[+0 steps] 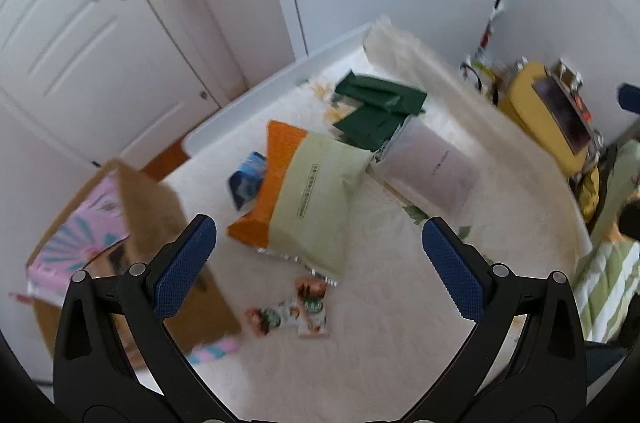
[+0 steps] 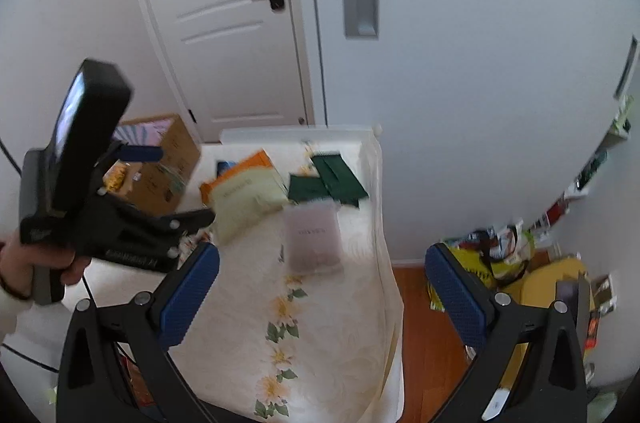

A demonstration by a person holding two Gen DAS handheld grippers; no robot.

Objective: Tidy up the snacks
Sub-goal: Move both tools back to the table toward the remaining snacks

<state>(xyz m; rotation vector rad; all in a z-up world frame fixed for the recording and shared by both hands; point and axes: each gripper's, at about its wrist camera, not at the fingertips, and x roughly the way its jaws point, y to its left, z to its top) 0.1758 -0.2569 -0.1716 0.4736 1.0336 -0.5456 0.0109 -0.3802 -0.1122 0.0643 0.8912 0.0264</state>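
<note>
1. At the left of the left wrist view, the cardboard box sits beside the bed. It stands open, with a pink pack inside. I think the snacks go in there.
2. Just right of the box lies a small blue bag. It looks light and soft, so a pinch at its edge should do.
3. In the middle lies the big orange and green bag. It looks puffy and bendy. I think a corner or the flat sealed end is the best place to take hold, because the fat middle may slip.
4. Low in the middle lie small snack packets. They look thin, light and a bit shiny, so they may slide.
5. Up and to the right lie dark green packs and a pale frosted bag.
6. The left hand-held gripper is spread wide and holds nothing.
7. The right hand-held gripper is spread wide too, with nothing in it, above the bed.
</note>
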